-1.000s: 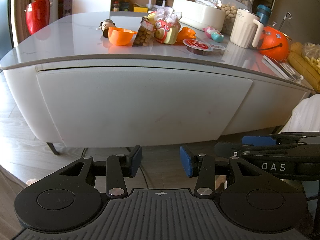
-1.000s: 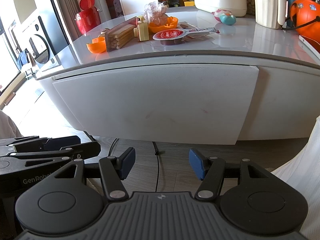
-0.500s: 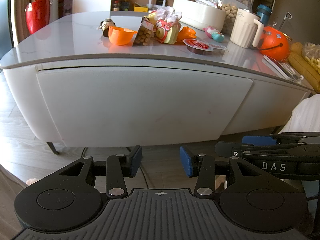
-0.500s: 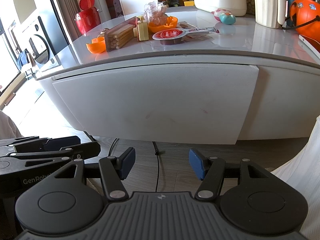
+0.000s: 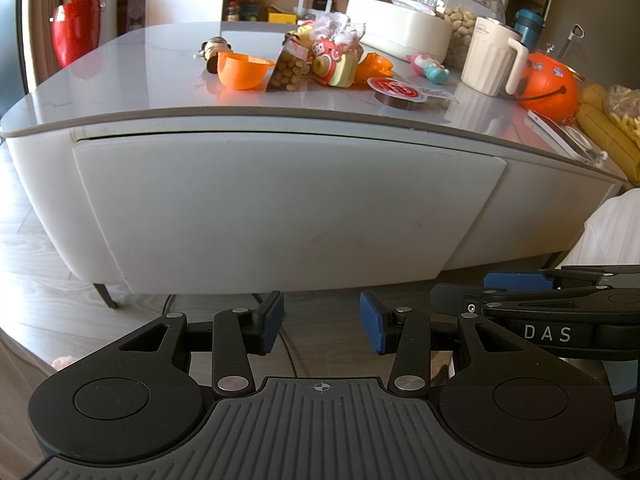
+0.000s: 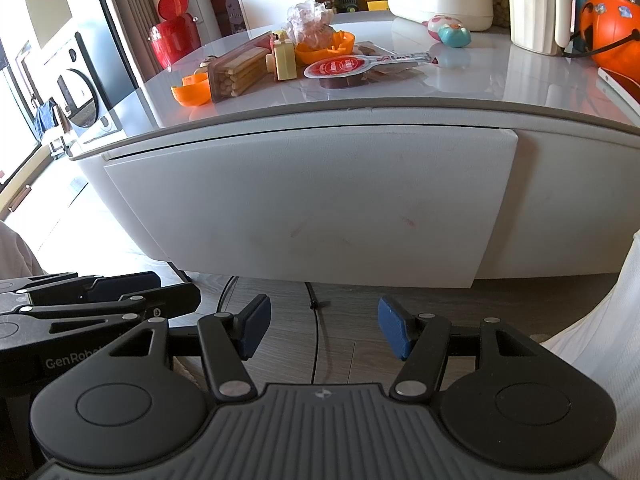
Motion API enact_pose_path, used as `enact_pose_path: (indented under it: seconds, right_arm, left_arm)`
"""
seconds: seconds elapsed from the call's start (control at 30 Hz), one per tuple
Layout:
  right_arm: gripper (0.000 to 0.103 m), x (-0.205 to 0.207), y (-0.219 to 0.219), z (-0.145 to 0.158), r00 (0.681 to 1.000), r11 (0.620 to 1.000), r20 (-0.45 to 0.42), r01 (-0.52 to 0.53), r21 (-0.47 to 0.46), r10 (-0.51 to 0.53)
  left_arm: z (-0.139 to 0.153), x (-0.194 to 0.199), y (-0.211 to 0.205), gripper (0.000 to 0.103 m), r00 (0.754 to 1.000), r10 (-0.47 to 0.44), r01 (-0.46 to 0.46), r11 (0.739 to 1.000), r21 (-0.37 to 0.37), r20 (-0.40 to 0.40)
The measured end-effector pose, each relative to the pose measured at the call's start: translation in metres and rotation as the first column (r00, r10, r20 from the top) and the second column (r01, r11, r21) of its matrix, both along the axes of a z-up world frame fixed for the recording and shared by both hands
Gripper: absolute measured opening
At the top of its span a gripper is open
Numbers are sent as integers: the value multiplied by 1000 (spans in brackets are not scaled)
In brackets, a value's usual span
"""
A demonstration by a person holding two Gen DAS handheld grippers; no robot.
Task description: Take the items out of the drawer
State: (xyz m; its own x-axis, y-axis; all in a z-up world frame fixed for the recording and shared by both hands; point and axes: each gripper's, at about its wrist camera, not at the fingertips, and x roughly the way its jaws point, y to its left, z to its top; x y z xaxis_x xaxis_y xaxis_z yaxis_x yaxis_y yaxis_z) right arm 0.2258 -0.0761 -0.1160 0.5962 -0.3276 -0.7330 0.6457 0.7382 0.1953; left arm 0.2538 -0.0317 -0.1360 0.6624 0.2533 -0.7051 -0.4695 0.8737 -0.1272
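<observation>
Looking along our left gripper (image 5: 320, 322), we see its blue pads spread apart with nothing between them, hanging low over the wood floor (image 5: 48, 312) and short of the white drawer front (image 5: 288, 208), which sits shut under the grey tabletop (image 5: 120, 92). On that top lie an orange bowl (image 5: 242, 70), a clear pack of round snacks (image 5: 287, 70), a pink and yellow toy (image 5: 334, 66) just beside it, a red-lidded cup (image 5: 394, 90), a cream jug (image 5: 492, 58) and an orange pumpkin pail (image 5: 550, 84) further right. Our right gripper (image 5: 516, 280) pokes in from the right edge, level with the left one and near it. From the right wrist, we find the right gripper's fingers (image 6: 254, 322) likewise parted and empty, hanging above the floor and a black cable (image 6: 318, 336), with the closed drawer front (image 6: 320, 200) facing us and not touched. Up on the tabletop (image 6: 480, 80) we see a box of biscuit sticks (image 6: 238, 70), a yellow block (image 6: 285, 62), the red-lidded cup (image 6: 340, 70) and the cream jug (image 6: 536, 8). The left gripper (image 6: 120, 292) shows at the left edge, side-on, near ours; from this view we cannot tell how its fingers stand.
</observation>
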Motion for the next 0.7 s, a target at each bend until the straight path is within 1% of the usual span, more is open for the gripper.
enact_pose_path:
  seconds: [0.7]
  right_arm:
    - [60, 0, 3, 0, 1000, 1000, 4, 6, 2, -6]
  left_arm:
    - [0, 0, 0, 46, 1000, 1, -1, 1000, -2, -1]
